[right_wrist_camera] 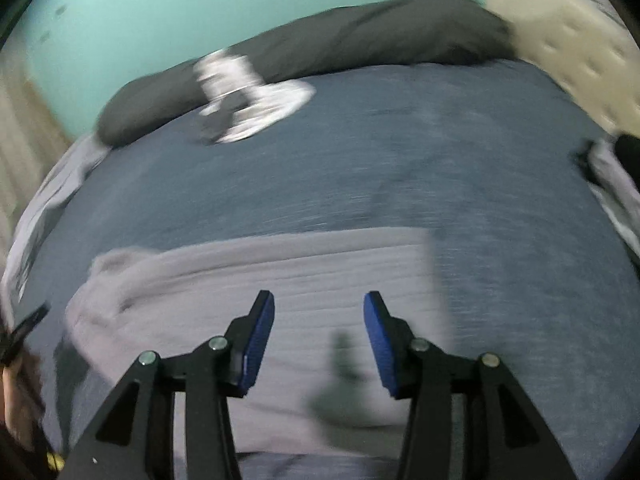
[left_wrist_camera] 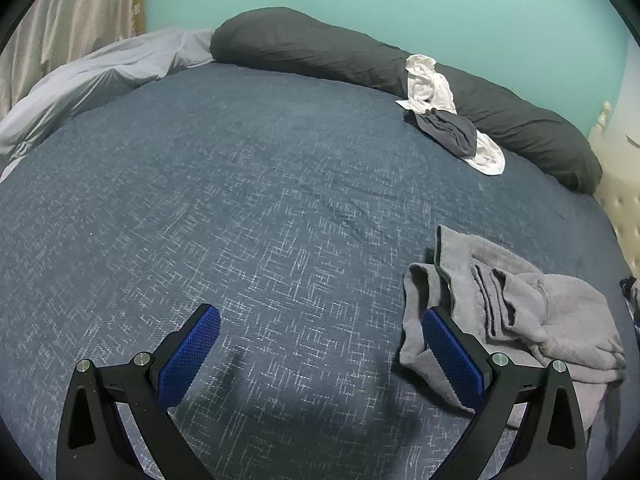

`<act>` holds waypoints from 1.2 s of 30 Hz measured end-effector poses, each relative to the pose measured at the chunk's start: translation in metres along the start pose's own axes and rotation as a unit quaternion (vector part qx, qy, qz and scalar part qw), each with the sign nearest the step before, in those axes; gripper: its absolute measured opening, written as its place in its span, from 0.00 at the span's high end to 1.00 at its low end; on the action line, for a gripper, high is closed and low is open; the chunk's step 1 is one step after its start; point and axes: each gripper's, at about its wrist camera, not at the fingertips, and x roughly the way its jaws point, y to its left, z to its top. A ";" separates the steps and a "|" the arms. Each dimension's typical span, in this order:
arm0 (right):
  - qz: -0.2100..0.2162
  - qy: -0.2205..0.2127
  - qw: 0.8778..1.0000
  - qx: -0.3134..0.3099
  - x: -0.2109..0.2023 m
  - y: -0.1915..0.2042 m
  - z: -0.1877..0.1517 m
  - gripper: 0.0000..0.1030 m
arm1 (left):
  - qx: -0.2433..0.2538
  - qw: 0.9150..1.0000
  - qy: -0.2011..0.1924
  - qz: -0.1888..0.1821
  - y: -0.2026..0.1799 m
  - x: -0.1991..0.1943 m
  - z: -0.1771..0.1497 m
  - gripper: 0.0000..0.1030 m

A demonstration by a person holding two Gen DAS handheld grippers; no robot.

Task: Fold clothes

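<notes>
Covering the bed is a dark blue bedspread (left_wrist_camera: pixel 240 200) with a pale crosshatch weave; no brand, label or writing can be read anywhere. At the left a beige curtain (left_wrist_camera: pixel 68 16) is seen, then a crumpled pale grey duvet (left_wrist_camera: pixel 100 76), then a teal wall (left_wrist_camera: pixel 360 0) behind a long dark grey pillow (left_wrist_camera: pixel 320 52). White and dark garments (left_wrist_camera: pixel 452 120) are heaped against that pillow. A cream tufted headboard (left_wrist_camera: pixel 624 208) is seen at the far right. The left gripper (left_wrist_camera: pixel 320 340) is held wide apart over bare bedspread, its right finger just beside a rumpled grey towel (left_wrist_camera: pixel 520 304). In the blurred right wrist view the right gripper (right_wrist_camera: pixel 319 320) is parted above the flatter part of that towel, nothing clamped.
</notes>
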 end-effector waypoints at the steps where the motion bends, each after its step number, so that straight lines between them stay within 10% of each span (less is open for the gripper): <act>1: 0.012 0.005 1.000 -0.018 0.004 0.018 -0.001 0.53 | 0.000 1.000 0.000 0.000 0.001 -0.001 0.000 0.00; 18: 0.079 0.063 0.962 -0.255 0.102 0.254 -0.036 0.43 | -0.019 1.000 -0.008 -0.011 0.022 -0.011 0.001 0.00; 26: 0.020 0.067 0.957 -0.280 0.133 0.267 -0.046 0.44 | -0.034 0.999 -0.012 -0.012 0.038 -0.016 0.002 0.00; 36: 0.010 0.029 0.968 -0.248 0.125 0.253 -0.028 0.80 | -0.043 0.999 -0.014 -0.013 0.046 -0.018 0.003 0.00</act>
